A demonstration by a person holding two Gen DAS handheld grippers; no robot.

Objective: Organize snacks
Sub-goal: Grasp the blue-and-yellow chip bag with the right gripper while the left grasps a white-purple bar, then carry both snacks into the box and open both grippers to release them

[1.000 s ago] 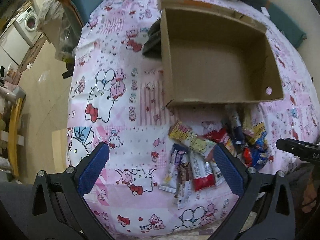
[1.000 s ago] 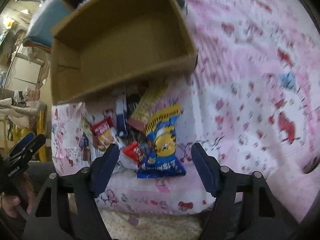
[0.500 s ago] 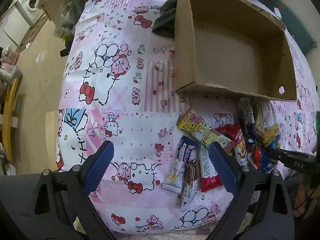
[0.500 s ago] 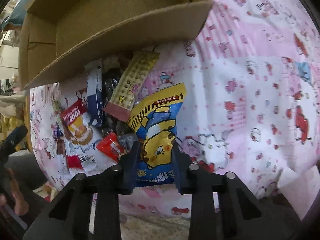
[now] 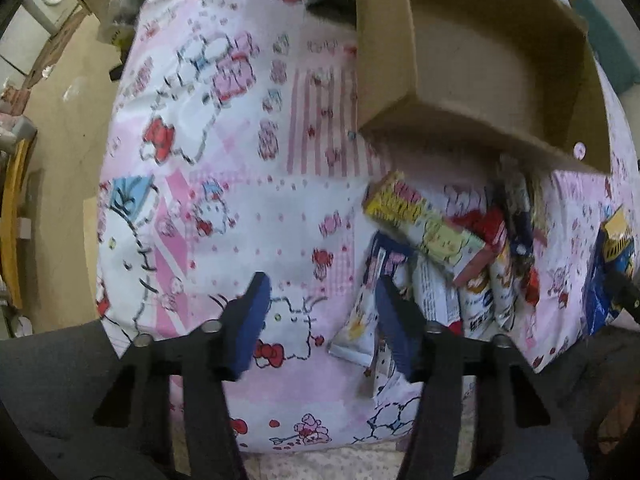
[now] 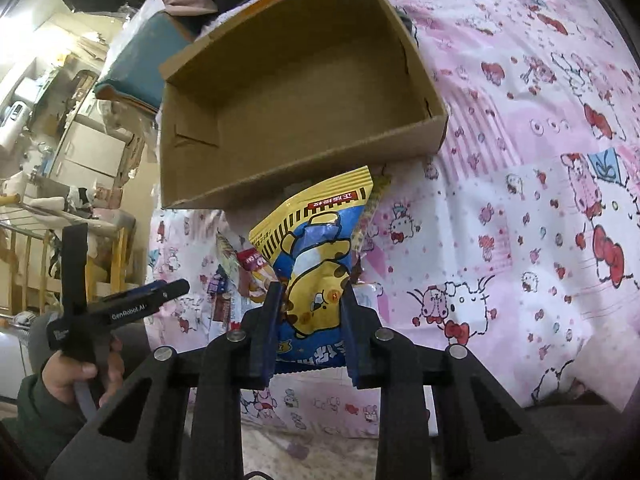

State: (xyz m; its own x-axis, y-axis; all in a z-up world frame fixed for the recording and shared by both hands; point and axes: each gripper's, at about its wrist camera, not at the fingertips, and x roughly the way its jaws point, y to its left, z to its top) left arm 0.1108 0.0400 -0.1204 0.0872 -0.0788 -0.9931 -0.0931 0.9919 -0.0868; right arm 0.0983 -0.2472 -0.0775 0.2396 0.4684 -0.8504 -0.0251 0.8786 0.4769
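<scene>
Gripping: right gripper (image 6: 308, 312) is pinching the blue and yellow snack bag (image 6: 316, 264) between its blue pads, clamped tight on the lower half of the bag.
Snack bag look: glossy blue pouch with a yellow striped top band, a red label strip and a yellow cartoon bear; it is standing up out of the fingers, its top edge overlapping the near wall of the cardboard box (image 6: 296, 120).
Snack bag place: it is sitting just ahead of the right gripper, raised above the pile of snacks (image 5: 452, 264); in the left wrist view it is showing at the far right edge.
Closing: left gripper (image 5: 320, 312) is pointing down at the pink cartoon bedspread (image 5: 224, 184), its jaws narrowing with only cloth between them; its right finger (image 5: 394, 320) is lying over the left end of the pile, and whether it is touching a wrapper cannot be told.
Pile look: long yellow bar on top, red, white and dark blue wrappers under it, overlapping; the picture is blurred, so an exact count cannot be told.
Box: one, open-topped, brown, lying beyond the pile and beyond both grippers.
Count: two grippers, one box, one lifted bag.
Hand: one hand (image 6: 76, 372) in a dark green sleeve is holding the left gripper's handle.
</scene>
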